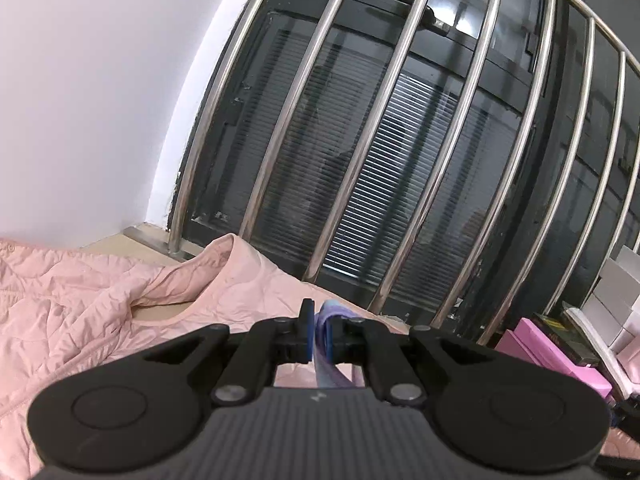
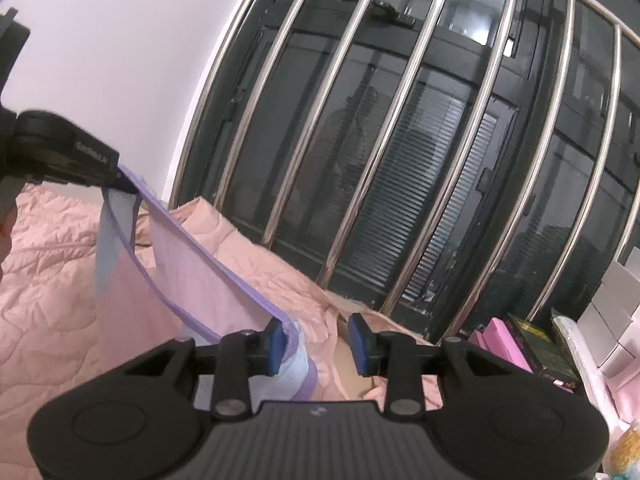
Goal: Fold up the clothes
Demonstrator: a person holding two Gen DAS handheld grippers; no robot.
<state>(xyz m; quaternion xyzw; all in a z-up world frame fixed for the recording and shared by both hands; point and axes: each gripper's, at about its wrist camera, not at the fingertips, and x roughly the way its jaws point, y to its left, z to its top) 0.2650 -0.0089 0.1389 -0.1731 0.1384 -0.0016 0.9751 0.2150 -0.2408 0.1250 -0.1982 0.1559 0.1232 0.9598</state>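
Lilac-trimmed garment (image 2: 192,256) stretches between grippers: left gripper (image 1: 318,338) pinches one edge tight; right gripper (image 2: 318,346) stands parted, fabric brushing one pad. Pink quilted jacket (image 1: 80,300) lies beneath, partly hidden.

My black tongs (image 2: 318,346) with blue pads hover by a pale lilac purple-edged cloth (image 2: 188,256) and a pink quilted jacket (image 1: 80,300).

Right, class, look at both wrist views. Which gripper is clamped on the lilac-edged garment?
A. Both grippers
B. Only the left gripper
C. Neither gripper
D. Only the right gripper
B. The left gripper has its blue pads pressed together on the lilac-edged garment, while the right gripper stands with a clear gap between its pads, the cloth only lying against one pad.
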